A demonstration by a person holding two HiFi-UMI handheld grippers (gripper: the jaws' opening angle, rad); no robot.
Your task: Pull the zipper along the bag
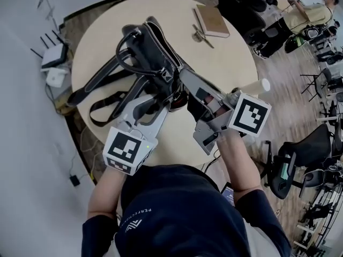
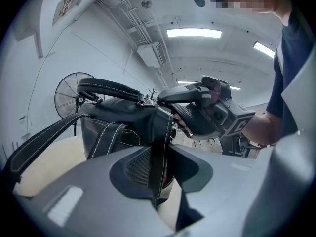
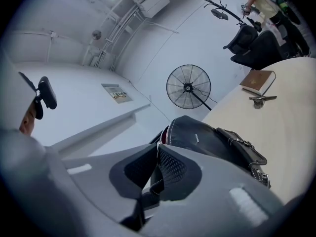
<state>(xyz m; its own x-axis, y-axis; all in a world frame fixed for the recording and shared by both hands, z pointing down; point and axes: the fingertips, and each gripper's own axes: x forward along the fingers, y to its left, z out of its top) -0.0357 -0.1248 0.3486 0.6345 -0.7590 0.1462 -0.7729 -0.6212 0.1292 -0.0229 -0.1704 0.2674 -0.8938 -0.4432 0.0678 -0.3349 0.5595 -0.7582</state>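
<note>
I see a bag (image 1: 153, 58) of black leather-look material with a soft sheen, and white stitching along its seams and straps. Its zipper teeth (image 3: 169, 130) and a strap buckle (image 3: 256, 171) glint like metal. The stitched pull tab (image 3: 154, 190) looks like the same dark leather. My left claw (image 2: 158, 154) and right claw (image 3: 155, 157) are matt grey plastic; their pads (image 3: 172, 167) are black, dimpled and rubbery-looking. The counter (image 1: 230, 63) is pale, smooth and matt, like wood. A notebook (image 1: 213, 20) has a dull brown cover. The floor (image 1: 292, 106) shows wood-grain planks.
</note>
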